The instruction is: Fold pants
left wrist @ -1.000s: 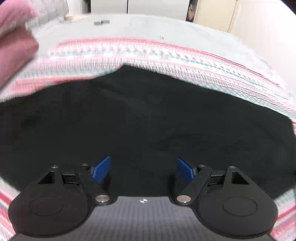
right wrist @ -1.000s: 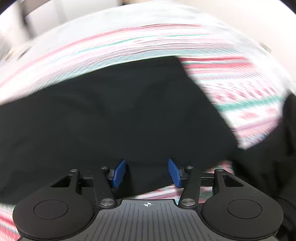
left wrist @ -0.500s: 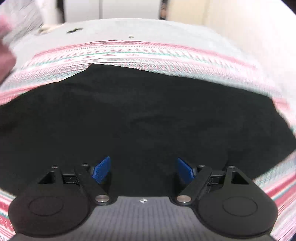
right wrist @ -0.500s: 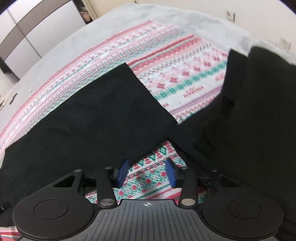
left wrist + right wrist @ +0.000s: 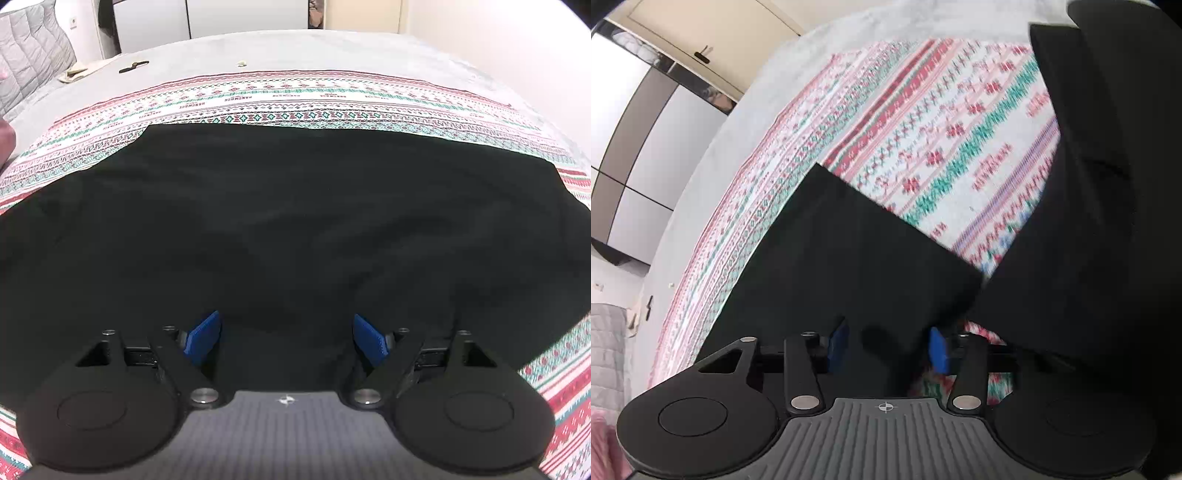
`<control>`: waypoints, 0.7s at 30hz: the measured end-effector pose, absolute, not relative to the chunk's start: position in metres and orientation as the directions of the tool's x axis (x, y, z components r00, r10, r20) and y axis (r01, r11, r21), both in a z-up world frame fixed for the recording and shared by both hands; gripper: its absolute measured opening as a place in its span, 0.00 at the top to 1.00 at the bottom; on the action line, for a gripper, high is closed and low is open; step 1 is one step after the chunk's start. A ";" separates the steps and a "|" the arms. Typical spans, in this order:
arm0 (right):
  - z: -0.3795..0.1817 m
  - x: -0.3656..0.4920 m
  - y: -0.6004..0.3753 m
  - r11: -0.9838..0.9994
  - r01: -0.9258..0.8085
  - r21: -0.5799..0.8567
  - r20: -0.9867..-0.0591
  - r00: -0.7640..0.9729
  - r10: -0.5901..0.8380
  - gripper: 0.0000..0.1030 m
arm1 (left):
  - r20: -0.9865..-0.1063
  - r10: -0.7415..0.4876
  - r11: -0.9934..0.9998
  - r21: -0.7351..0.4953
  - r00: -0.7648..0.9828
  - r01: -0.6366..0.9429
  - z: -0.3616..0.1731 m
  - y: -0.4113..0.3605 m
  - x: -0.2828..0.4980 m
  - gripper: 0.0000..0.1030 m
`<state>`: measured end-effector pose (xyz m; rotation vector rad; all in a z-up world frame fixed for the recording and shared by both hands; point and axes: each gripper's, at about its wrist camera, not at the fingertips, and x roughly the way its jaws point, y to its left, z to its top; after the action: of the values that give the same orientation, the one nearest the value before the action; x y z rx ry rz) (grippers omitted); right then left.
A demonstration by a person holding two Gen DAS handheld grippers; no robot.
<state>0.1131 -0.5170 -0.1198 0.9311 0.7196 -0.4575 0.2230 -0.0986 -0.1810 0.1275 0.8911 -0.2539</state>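
**A:** What are you seeing on the left side?

**B:** I am looking down my left gripper (image 5: 287,336) at the black pants (image 5: 288,229), which are lying spread across the patterned blanket (image 5: 295,99). The pants are filling most of the view, running from 9 o'clock to 3 o'clock, with the blanket's striped border showing beyond them at 12 o'clock and again at 4 o'clock. My tongs are standing wide here, blue pads (image 5: 202,336) well apart, with only dark cloth showing below and between them. I am gripping nothing that I can make out.

**A:** And the right?

**B:** My right gripper (image 5: 888,345) is rolled over, so the bed is appearing tilted. Its jaws have just been closing and are now standing narrow. A corner of the pants (image 5: 849,258) is lying between the pads (image 5: 839,341), but the left pad is sitting in shadow against black cloth, so I cannot tell whether they are pressing on it.

**A:** Anything else in frame?

**B:** A second mass of black fabric (image 5: 1089,184) is rising at 2 o'clock, with the blanket (image 5: 942,147) showing between it and the flat part. The grey bed cover (image 5: 295,48) is lying beyond the blanket, and cupboard doors (image 5: 639,147) are standing at 9 o'clock.
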 end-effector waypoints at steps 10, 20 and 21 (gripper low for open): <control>-0.076 0.114 -0.500 0.644 0.596 0.480 -0.608 0.755 -0.245 1.00 | -0.774 -0.164 0.972 -0.020 0.612 0.235 -0.171 -0.094 0.219 0.04; -0.098 0.122 -0.513 0.602 0.673 0.429 -0.742 0.643 -0.190 0.82 | -0.785 -0.159 0.971 -0.017 0.598 0.237 -0.171 -0.091 0.217 0.04; -0.103 0.120 -0.518 0.573 0.685 0.449 -0.755 0.634 -0.167 0.78 | -0.787 -0.160 0.972 -0.019 0.596 0.236 -0.172 -0.090 0.221 0.04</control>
<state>0.1204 -0.5177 -0.1034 0.8130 0.7237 -0.5537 0.2208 -0.0904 -0.1720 0.0901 0.9033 -0.2306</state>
